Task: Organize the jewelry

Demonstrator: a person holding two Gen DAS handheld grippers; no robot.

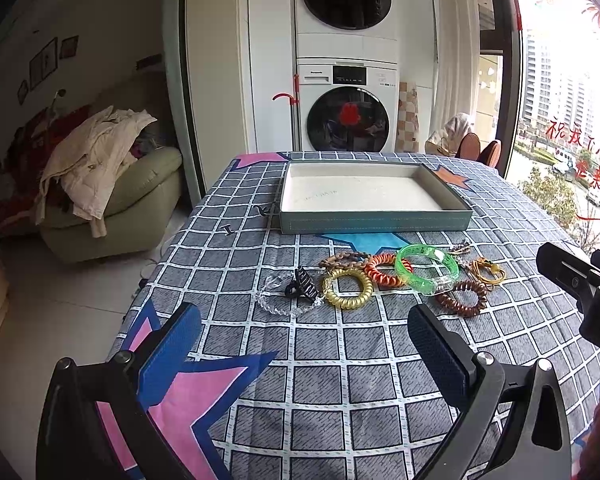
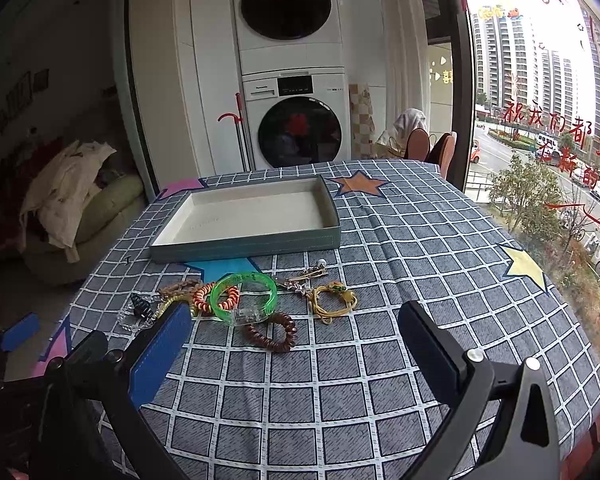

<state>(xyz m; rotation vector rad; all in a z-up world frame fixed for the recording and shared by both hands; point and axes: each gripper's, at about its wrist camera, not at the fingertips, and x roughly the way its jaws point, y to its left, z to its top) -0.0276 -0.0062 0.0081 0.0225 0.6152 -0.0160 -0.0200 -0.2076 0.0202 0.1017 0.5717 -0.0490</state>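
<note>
Left wrist: left gripper (image 1: 304, 340) spread wide, empty, above cloth (image 1: 320, 392). Jewelry in loose row between gripper and tray (image 1: 376, 222): gold coil (image 1: 348, 289), orange coil (image 1: 384, 270), green bangle (image 1: 428, 270). Tray bare.

Right wrist: right gripper (image 2: 294, 344) spread, empty. Brown coil (image 2: 272, 332) nearest, touching bangle (image 2: 244, 296); yellow cord (image 2: 334, 300) beside. All likely light. Coils springy: pinch across band. Bangle stiff, slick: grip rim.

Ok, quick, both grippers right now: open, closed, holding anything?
Left gripper: open, fingers wide apart, holding nothing.
Right gripper: open, fingers wide apart, holding nothing.
</note>
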